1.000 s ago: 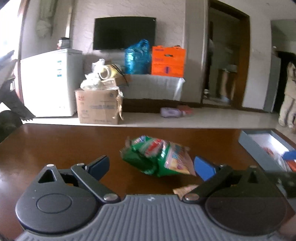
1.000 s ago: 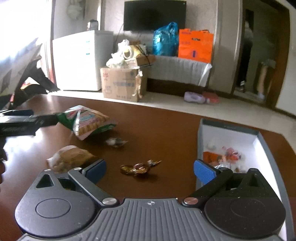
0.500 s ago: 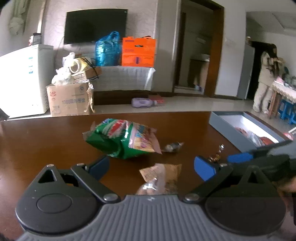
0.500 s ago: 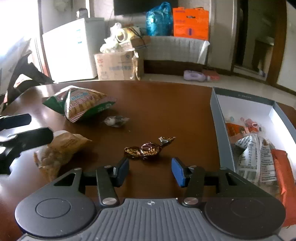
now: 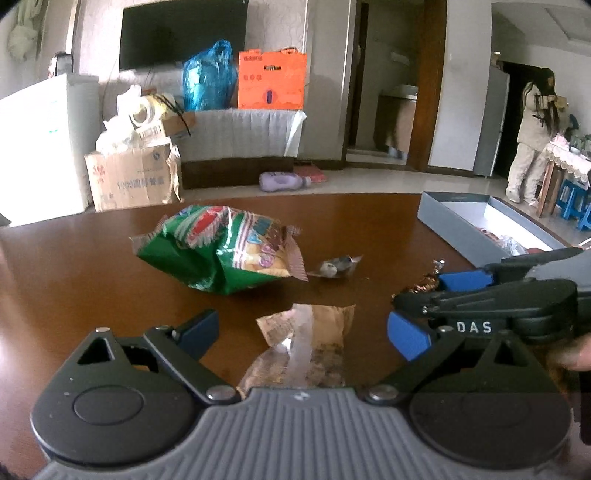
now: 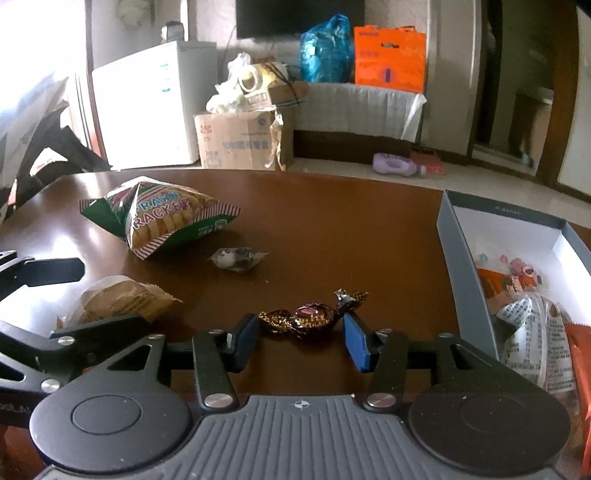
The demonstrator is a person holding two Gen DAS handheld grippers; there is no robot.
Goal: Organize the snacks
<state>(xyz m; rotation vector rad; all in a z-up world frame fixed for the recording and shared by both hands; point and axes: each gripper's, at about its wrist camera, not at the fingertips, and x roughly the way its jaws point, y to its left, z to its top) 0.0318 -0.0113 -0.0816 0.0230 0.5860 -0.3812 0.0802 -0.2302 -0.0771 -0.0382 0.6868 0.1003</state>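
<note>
Right wrist view shows the right hand-held gripper [image 6: 301, 341] released, its pads flanking a brown foil-wrapped candy [image 6: 310, 317] lying on the surface [image 6: 332, 229] just ahead, probably light, crinkly and slippery, best pinched across its plump middle, not its twisted ends.

Background, non-task items only. Dark wall TV [image 5: 183, 31], far wall, upper left. Below it a cloth-draped low cabinet [image 5: 243, 134] carrying a blue plastic bag [image 5: 208, 75] and, just right of it, an orange carton [image 5: 271, 79]. Left of the cabinet: torn cardboard box [image 5: 135, 181] on the floor, stuffed with white bags and a tape roll. White chest appliance [image 6: 153, 103] further left. Purple bottle [image 5: 282, 181] lying on the floor before the cabinet. Far right: a person [image 5: 532, 131] in light clothing, standing, back turned, beside blue stools [image 5: 576, 199].
</note>
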